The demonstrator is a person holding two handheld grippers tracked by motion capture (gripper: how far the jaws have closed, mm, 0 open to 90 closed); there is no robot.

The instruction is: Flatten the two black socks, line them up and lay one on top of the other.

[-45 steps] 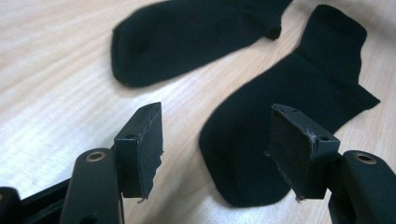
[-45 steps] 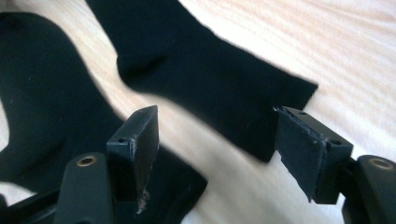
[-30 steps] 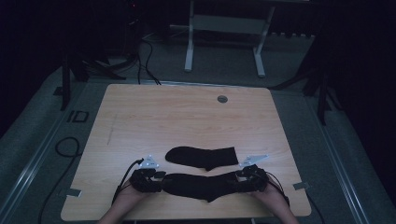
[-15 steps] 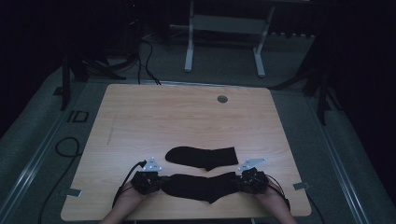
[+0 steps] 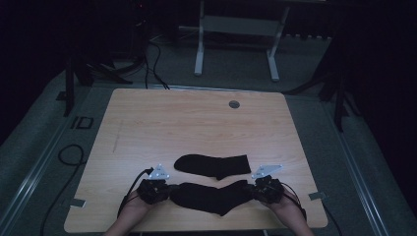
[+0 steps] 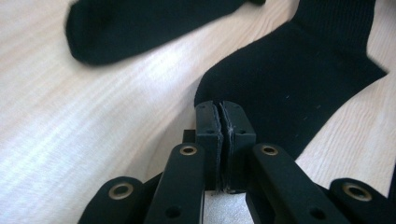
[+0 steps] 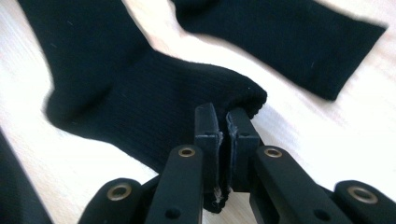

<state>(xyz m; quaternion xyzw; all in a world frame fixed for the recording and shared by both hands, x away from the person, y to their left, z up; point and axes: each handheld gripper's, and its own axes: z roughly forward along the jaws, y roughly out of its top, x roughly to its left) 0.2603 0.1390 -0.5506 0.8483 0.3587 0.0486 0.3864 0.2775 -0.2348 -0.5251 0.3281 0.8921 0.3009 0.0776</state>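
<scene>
**Both grippers pinching the near sock at its two ends**

My left gripper (image 5: 164,191) is pressed together on one end of the near sock (image 5: 209,195); in the left gripper view the jaws meet with black cloth at their tips (image 6: 219,108). My right gripper (image 5: 256,190) pinches the other end, and in the right gripper view the ribbed cuff (image 7: 205,100) is caught between the two jaws. The sock lies flat on the table (image 5: 196,128) near its front edge, stretched between my two hands, with a bend toward me at its middle.

Against the picture of a second ago, both grippers sit slightly nearer to me, and the near sock has come back with them, so the strip of bare wood between it and the far sock (image 5: 212,164) is wider. The far sock has not moved.

The count: two black socks, two grippers, one table. A small round grommet (image 5: 234,104) sits in the tabletop near its far edge.
</scene>
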